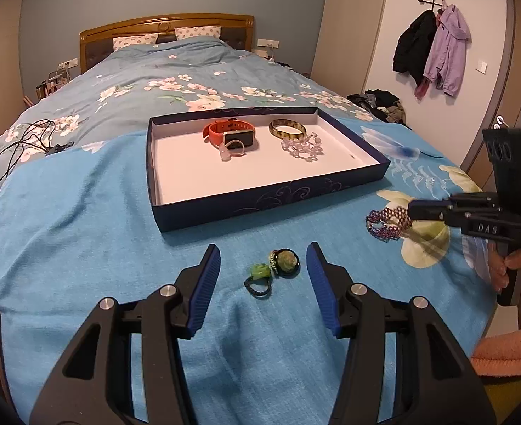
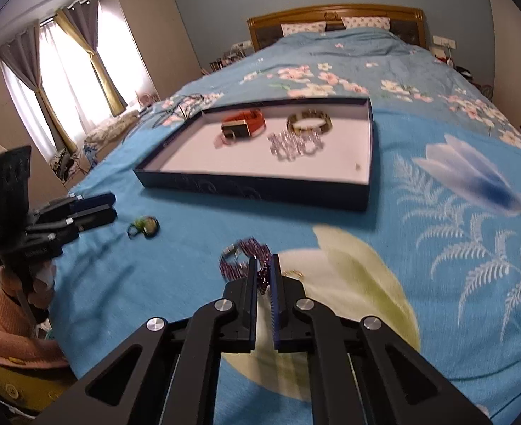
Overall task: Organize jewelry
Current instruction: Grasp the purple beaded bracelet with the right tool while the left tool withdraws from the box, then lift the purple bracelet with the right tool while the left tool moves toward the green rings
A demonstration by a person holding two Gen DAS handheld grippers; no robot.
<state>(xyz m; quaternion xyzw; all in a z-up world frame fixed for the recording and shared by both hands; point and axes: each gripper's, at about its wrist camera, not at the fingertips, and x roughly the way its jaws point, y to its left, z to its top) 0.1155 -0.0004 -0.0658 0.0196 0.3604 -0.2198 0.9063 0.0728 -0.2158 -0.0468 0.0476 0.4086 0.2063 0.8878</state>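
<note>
Nearest in the left wrist view, the left gripper hangs over the blue bedspread with its jaws standing roughly half apart and nothing pressed between them; in the gap lie a green bead ring and, touching it, a dark round pendant, neither in contact with the pads. To the right, the right gripper has its jaws closed down on a purple beaded bracelet, which otherwise rests on the bedspread over a pale flower print; part of the bead mesh is pinched between the pads. Farther on sits a shallow dark blue box with a white floor. It holds an orange-strapped watch with a small pale ring just in front of it, a mottled brown bangle, and a clear bead bracelet touching the bangle's near side. The near half of the box floor is bare. Beyond it the bed runs to a wooden headboard.
</note>
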